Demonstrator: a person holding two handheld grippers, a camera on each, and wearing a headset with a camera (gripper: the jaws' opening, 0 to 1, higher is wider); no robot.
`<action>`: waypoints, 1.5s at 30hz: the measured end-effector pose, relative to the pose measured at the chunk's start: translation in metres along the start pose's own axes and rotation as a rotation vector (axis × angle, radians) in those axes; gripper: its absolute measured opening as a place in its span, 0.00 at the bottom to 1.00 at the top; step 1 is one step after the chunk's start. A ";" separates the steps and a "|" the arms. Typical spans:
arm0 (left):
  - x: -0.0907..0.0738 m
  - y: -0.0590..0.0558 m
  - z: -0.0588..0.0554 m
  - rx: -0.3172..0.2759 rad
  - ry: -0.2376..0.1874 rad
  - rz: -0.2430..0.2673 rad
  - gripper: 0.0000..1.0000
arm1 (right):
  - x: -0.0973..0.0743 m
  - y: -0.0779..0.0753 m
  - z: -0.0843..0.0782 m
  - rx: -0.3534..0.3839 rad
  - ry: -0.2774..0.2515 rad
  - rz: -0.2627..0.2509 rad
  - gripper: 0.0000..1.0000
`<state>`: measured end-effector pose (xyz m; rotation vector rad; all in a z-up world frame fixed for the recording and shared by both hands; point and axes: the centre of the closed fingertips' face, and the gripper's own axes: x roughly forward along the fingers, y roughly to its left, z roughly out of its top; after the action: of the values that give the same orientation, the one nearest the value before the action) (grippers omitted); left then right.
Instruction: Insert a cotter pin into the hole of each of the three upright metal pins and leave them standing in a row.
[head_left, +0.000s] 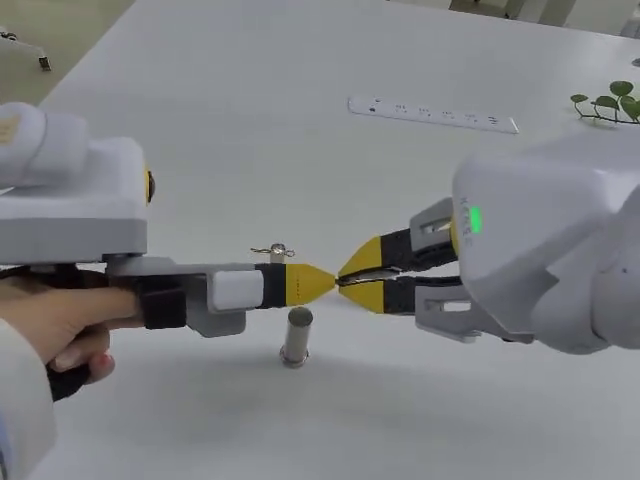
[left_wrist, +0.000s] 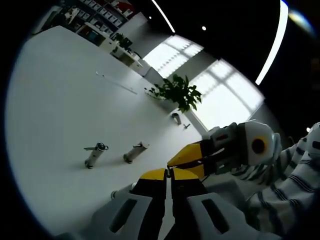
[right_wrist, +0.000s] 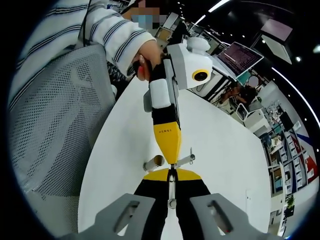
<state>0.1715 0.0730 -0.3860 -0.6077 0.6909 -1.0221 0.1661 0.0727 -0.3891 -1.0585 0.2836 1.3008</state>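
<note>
- The wedge-shaped yellow tips of the left gripper and the right gripper are each pinched together and meet point to point. I cannot tell whether anything is nipped between them.
- A smooth white tabletop lies open all around.
- A plain upright grey metal pin stands just nearer than the tips.
- A second grey pin, carrying a wire cotter pin, stands just beyond.
</note>
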 end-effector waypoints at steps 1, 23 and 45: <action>0.000 0.000 0.000 0.011 0.005 0.002 0.00 | 0.000 0.001 0.000 -0.004 -0.002 0.003 0.00; -0.008 -0.022 0.003 0.491 0.059 -0.026 0.00 | 0.000 0.015 -0.011 0.324 -0.083 0.125 0.11; -0.005 -0.045 -0.008 0.797 0.106 -0.140 0.00 | -0.007 0.028 -0.001 0.463 -0.152 0.202 0.00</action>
<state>0.1390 0.0588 -0.3572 0.0973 0.2835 -1.3525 0.1399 0.0648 -0.3983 -0.5463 0.5574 1.3997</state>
